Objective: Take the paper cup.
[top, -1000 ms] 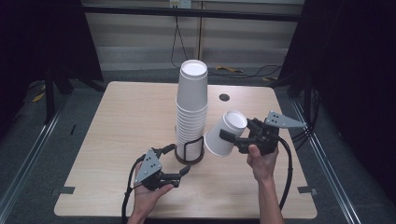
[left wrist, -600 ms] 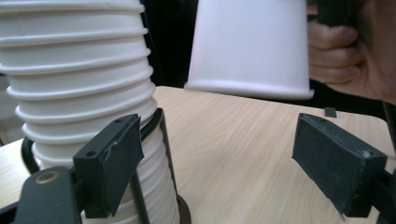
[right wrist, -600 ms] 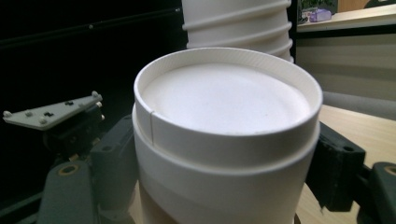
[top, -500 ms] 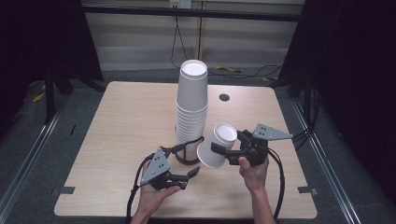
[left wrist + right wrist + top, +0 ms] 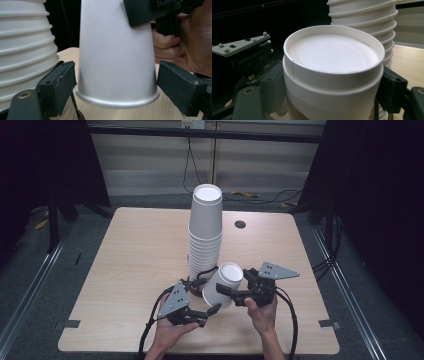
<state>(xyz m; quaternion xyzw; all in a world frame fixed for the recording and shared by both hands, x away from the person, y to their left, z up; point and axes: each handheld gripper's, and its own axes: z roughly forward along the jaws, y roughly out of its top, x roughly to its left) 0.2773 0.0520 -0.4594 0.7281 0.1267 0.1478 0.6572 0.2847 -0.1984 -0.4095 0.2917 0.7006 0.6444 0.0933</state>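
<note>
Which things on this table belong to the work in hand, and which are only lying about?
In the work:
- single white paper cup, upside down, clamped by the right gripper
- tall stack of white paper cups
- left gripper, jaws just opened, either side of the cup's rim

Lying about:
- round dark hole in the table
- cables on the floor behind the table

White paper cup point(image 5: 223, 289) beside a white ribbed cup stack point(image 5: 204, 237) on a pale wood-grain worktop point(image 5: 135, 265); black grippers with grey plates, black fingers point(image 5: 60, 82), black cables.
</note>
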